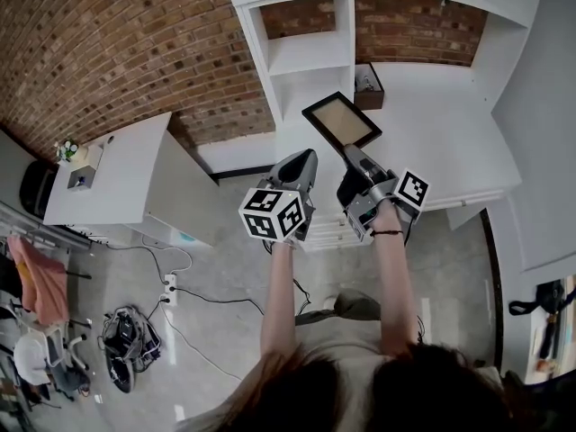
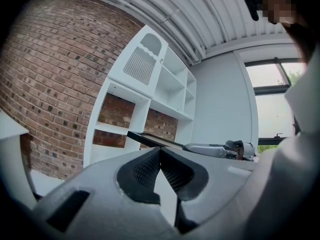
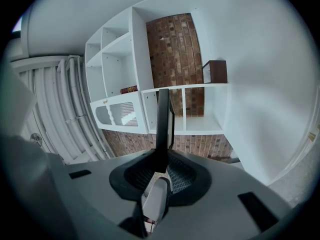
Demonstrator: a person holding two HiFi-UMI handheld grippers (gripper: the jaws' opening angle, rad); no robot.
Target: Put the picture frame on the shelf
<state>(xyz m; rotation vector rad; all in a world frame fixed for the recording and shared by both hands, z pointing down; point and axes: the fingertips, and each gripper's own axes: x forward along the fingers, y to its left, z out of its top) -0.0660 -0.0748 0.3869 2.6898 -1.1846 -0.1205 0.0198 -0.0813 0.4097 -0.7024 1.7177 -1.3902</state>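
Observation:
A black picture frame [image 1: 342, 122] with a tan panel hangs in the air in front of the white shelf unit [image 1: 308, 54]. My right gripper [image 1: 352, 155] is shut on its lower corner. In the right gripper view the frame [image 3: 163, 116] stands edge-on between the jaws of the right gripper [image 3: 161, 159], with the shelf compartments [image 3: 200, 106] behind it. My left gripper [image 1: 305, 160] is just left of the frame, shut and empty. In the left gripper view the left gripper [image 2: 160, 151] has its tips together, and beyond it are the frame [image 2: 150, 139] and the right gripper [image 2: 216, 149].
A small dark box [image 1: 367, 88] stands on the low shelf top, right of the tall unit. A red book [image 3: 129, 89] lies in one compartment. A white desk [image 1: 117, 183] with a small plant [image 1: 66, 150] is at left. Cables [image 1: 180, 291] and a bag [image 1: 126, 340] lie on the floor.

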